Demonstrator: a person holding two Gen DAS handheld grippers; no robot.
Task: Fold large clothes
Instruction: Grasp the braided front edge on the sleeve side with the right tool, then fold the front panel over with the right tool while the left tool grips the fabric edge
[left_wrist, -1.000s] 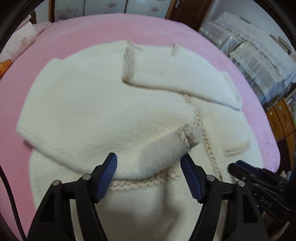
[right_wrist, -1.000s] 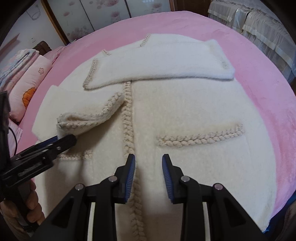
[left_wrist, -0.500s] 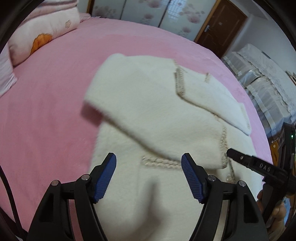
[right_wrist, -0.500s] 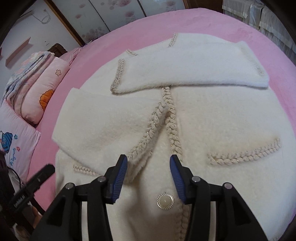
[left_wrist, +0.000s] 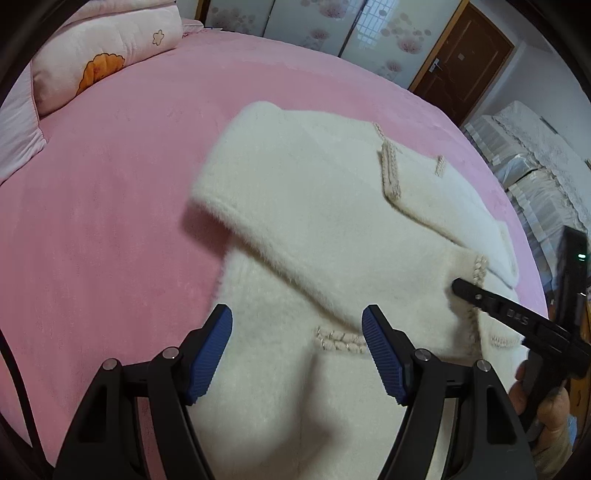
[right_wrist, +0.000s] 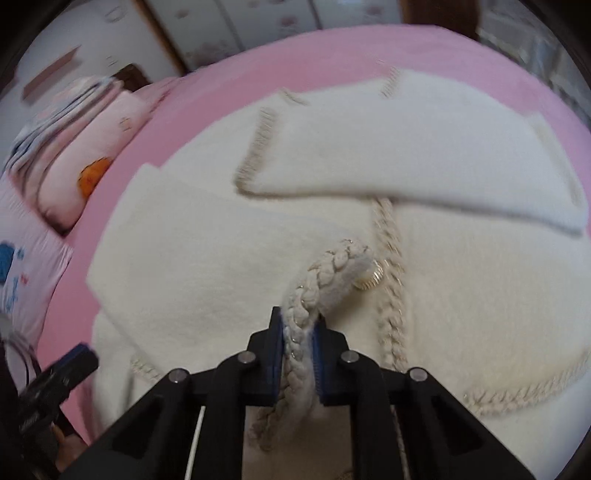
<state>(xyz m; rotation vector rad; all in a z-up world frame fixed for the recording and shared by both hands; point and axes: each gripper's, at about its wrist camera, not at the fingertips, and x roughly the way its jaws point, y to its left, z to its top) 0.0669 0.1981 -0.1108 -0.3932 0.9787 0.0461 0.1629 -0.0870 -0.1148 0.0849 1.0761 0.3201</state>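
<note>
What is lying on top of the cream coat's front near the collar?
A folded sleeve lies across the coat near the collar, covering the braided placket's upper end. Whatever is beneath the sleeve cannot be seen.

Cream-white fluffy coat (left_wrist: 332, 221) edged with beige braided trim (right_wrist: 388, 240) and set with a gold-rimmed button (right_wrist: 373, 277), spread over a plain pink bed cover (left_wrist: 110, 184). Pale pink pillow (left_wrist: 103, 48) printed with an orange flower and a small white blossom, against white wardrobe panels (left_wrist: 314, 26) patterned with faint pink flowers, beside a brown door (left_wrist: 461, 59). Black hand-held gripper (left_wrist: 297, 343) with ribbed blue pads (left_wrist: 212, 350).
</note>
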